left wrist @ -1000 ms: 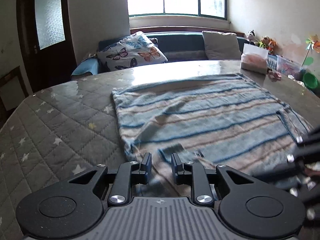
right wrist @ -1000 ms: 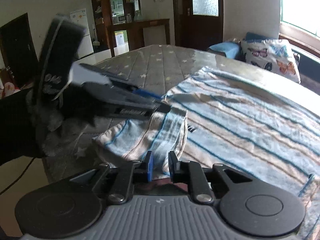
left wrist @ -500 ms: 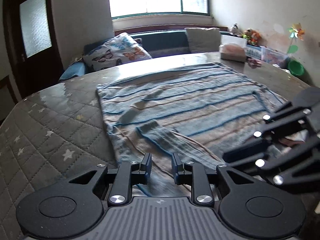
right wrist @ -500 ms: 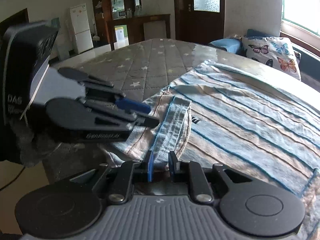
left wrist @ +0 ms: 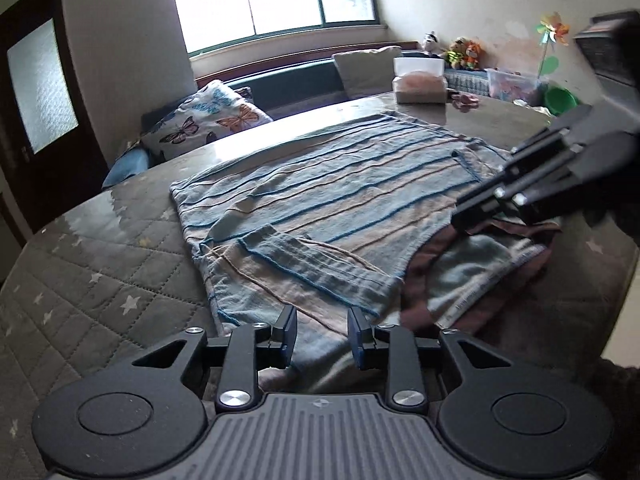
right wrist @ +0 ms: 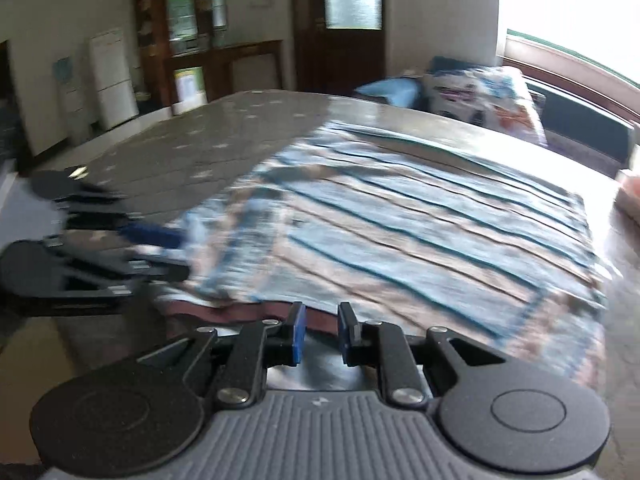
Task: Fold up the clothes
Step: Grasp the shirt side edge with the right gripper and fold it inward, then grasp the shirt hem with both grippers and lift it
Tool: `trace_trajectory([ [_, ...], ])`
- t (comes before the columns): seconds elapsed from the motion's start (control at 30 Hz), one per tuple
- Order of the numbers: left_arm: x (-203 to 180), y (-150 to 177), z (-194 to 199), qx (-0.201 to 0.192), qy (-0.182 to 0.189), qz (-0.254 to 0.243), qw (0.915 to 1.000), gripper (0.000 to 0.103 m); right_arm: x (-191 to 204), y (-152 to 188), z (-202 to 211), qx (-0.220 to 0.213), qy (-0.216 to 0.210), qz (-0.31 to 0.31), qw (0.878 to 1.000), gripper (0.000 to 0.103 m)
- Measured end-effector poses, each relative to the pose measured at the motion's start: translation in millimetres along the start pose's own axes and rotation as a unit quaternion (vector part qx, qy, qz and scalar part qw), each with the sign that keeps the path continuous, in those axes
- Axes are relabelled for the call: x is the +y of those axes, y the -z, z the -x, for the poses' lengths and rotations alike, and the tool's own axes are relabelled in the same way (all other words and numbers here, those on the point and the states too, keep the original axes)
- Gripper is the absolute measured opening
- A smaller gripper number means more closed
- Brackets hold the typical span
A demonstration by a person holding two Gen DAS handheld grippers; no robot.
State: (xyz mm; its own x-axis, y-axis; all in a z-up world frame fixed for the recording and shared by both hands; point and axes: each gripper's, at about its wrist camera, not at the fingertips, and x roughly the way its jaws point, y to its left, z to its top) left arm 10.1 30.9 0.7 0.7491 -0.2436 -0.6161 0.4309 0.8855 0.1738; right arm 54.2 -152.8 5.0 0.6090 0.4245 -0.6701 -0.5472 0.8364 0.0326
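Note:
A blue garment with tan and dark blue stripes (left wrist: 340,184) lies spread on the quilted table; a flap (left wrist: 312,256) is folded over its near part. Its maroon inside (left wrist: 424,260) shows at the right. My left gripper (left wrist: 322,334) sits at the near hem, its jaws opening, with cloth lying between the pads but not pinched. In the blurred right wrist view the left gripper (right wrist: 176,252) is at the garment's left corner. My right gripper (right wrist: 322,336) is closed narrowly on the maroon-lined edge (right wrist: 248,312); in the left wrist view the right gripper (left wrist: 460,220) reaches in from the right.
The grey star-quilted table cover (left wrist: 100,260) extends left. A tissue box (left wrist: 419,80), a clear plastic box (left wrist: 512,84) and a green bowl (left wrist: 562,100) stand at the far right. A butterfly cushion (left wrist: 208,120) lies on the bench behind the table.
The left jaws have widened around the near hem. The right gripper has swung out to the right with its edge, turning the maroon inside up. Both views have shifted across the garment.

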Motion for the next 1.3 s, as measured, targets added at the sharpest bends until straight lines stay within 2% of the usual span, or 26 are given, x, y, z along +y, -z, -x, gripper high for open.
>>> trace_trajectory([
  [0.13,-9.6,5.0,6.8,0.001,0.004,-0.029,0.9996,0.033,-15.2,9.7,-5.0,0.011,0.017,-0.021,1.0,0.017],
  [0.23,-13.8,8.6,11.9,0.001,0.004,-0.05,0.9987,0.034,-12.2,17.3,-1.4,0.011,0.019,-0.006,1.0,0.018],
  [0.6,-19.1,18.1,23.1,-0.007,0.008,-0.095,0.9954,0.044,-11.5,36.6,28.4,0.03,-0.001,0.0,1.0,0.019],
  [0.63,-20.2,18.2,21.4,-0.007,0.008,-0.096,0.9954,0.044,-12.2,38.0,31.7,0.031,-0.001,-0.002,1.0,0.02],
  [0.73,-24.8,18.5,17.7,-0.009,0.005,-0.101,0.9948,0.044,-15.1,41.1,46.2,0.028,0.003,0.002,1.0,0.035],
  [0.83,-30.2,19.3,14.8,-0.012,0.005,-0.109,0.9939,0.044,-19.5,45.4,62.6,0.024,0.013,0.016,0.999,0.039],
  [0.87,-31.4,19.6,13.8,-0.013,0.007,-0.111,0.9937,0.044,-21.2,47.0,67.8,0.023,0.018,0.022,0.999,0.045],
  [0.97,-32.6,18.6,10.7,-0.012,0.001,-0.106,0.9943,0.034,-27.2,53.3,74.7,0.031,0.039,0.042,0.998,0.049],
  [1.03,-31.9,16.9,8.3,-0.008,-0.008,-0.098,0.9951,0.014,-33.1,58.6,73.9,0.043,0.05,0.052,0.996,0.05],
  [1.13,-25.5,9.9,7.5,-0.009,-0.014,-0.07,0.9974,0.007,-39.7,64.3,70.8,0.052,0.059,0.063,0.995,0.052],
  [1.3,-17.3,-6.0,4.4,-0.013,-0.028,-0.049,0.9983,0.003,-44.6,64.3,65.9,0.041,0.068,0.089,0.993,0.055],
])
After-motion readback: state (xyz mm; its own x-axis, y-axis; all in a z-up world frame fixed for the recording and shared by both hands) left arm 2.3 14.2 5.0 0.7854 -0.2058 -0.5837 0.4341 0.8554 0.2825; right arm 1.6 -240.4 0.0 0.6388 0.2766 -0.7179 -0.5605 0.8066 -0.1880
